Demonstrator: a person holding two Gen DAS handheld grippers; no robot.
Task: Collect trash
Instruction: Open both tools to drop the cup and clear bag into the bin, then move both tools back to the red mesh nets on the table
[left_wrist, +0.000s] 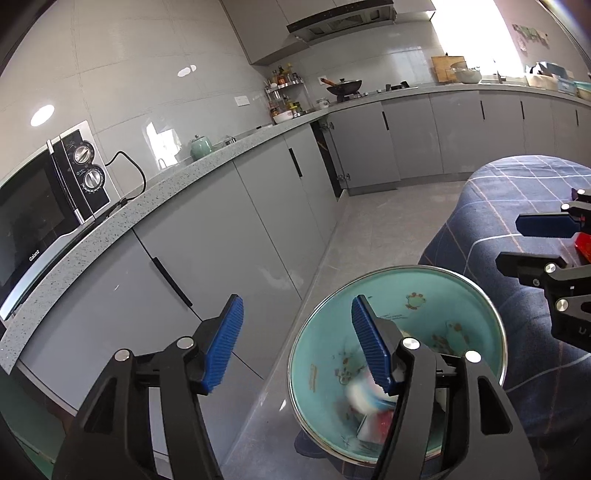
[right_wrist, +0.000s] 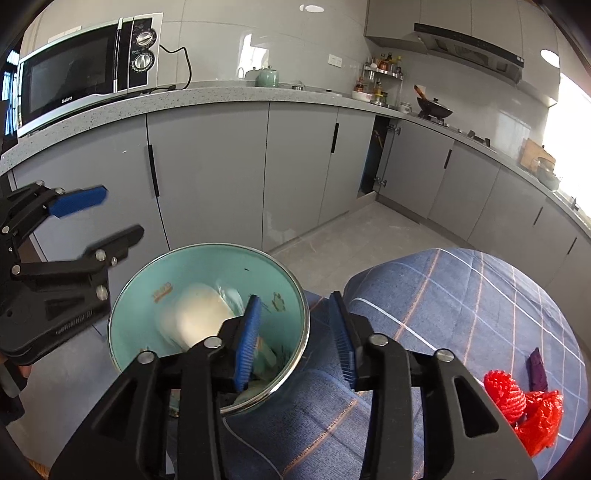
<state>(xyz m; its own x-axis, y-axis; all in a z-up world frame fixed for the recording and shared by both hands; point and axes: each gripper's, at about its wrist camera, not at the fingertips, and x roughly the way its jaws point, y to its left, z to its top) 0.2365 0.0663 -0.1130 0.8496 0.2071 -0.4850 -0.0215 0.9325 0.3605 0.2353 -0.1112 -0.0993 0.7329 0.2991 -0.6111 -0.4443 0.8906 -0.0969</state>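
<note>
Below, teal bin (left_wrist: 461, 295) (trash (left_wrist: 364, 398) inside), open-jawed grippers.

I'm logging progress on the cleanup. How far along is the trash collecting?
Done: the teal bin already holds several wrappers, including a pale white packet. In hand: nothing; the left gripper and right gripper both stand open over the bin, pads empty. Left: a crumpled red plastic bag and a small dark purple piece lie on the blue checked tablecloth.
</note>
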